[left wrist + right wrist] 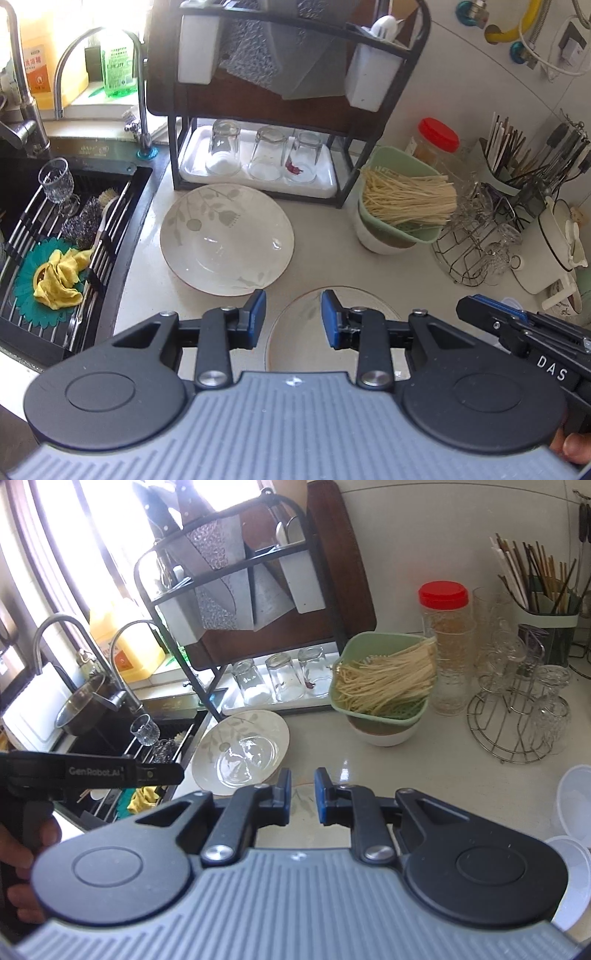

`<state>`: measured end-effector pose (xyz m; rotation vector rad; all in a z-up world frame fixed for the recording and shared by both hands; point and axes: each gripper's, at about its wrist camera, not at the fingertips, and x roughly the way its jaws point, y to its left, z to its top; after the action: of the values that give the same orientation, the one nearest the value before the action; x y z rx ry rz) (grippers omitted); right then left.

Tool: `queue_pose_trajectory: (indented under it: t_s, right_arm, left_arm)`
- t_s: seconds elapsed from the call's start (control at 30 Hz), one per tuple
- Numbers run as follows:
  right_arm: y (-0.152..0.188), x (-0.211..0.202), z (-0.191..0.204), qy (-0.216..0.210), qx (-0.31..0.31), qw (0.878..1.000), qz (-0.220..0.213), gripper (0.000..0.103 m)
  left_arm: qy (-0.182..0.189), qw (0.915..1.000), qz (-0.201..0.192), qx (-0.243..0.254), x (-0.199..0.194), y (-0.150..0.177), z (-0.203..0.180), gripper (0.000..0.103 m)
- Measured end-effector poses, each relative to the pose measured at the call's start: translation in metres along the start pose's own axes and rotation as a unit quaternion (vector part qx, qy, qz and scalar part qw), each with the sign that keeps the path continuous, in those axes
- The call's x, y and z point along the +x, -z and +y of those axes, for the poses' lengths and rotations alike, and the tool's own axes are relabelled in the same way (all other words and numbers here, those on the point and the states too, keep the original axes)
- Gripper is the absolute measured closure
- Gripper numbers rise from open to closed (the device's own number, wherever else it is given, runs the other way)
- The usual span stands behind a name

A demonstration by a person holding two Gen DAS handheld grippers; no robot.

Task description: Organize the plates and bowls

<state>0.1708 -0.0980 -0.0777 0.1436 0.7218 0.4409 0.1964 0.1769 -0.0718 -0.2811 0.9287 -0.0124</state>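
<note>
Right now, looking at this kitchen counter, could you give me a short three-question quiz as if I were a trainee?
1. True or false: the leaf-patterned plate lies in the sink.
2. How many upturned glasses stand on the white tray?
3. The green basket holds: A dry noodles, B spoons, C cloths?

Key: 1 false, it lies on the counter; 2 three; 3 A.

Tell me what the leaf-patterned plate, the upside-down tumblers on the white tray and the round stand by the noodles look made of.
Leaf-patterned plate: likely glazed ceramic; opaque cream surface with sharp glossy highlights and a printed grey leaf motif.
Tumblers: clear glass by the look; fully see-through with thick bright rims, though hard clear plastic cannot be ruled out.
Round stand: bare metal wire, probably steel; thin shiny silver rods bent into rings.
</note>
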Motion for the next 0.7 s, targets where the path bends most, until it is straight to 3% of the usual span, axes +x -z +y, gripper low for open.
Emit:
queue_pose_trajectory:
  t_s: [0.57, 0.63, 0.7]
  right_arm:
    - [-0.007, 0.091, 0.035, -0.004, 0.015, 0.998, 0.053, 0.086]
    - [-0.007, 0.103, 0.039, -0.004, 0.017, 0.998, 0.062, 0.086]
    - [-0.01, 0.114, 0.042, -0.006, 0.024, 0.997, 0.071, 0.086]
  left_arm:
    - [-0.031, 0.9975, 0.02, -0.06, 0.041, -0.007, 0.11, 0.065]
    - [-0.029, 0.9968, 0.022, -0.072, 0.044, -0.013, 0.121, 0.061]
    - [-0.022, 0.9965, 0.025, -0.077, 0.049, -0.02, 0.131, 0.05]
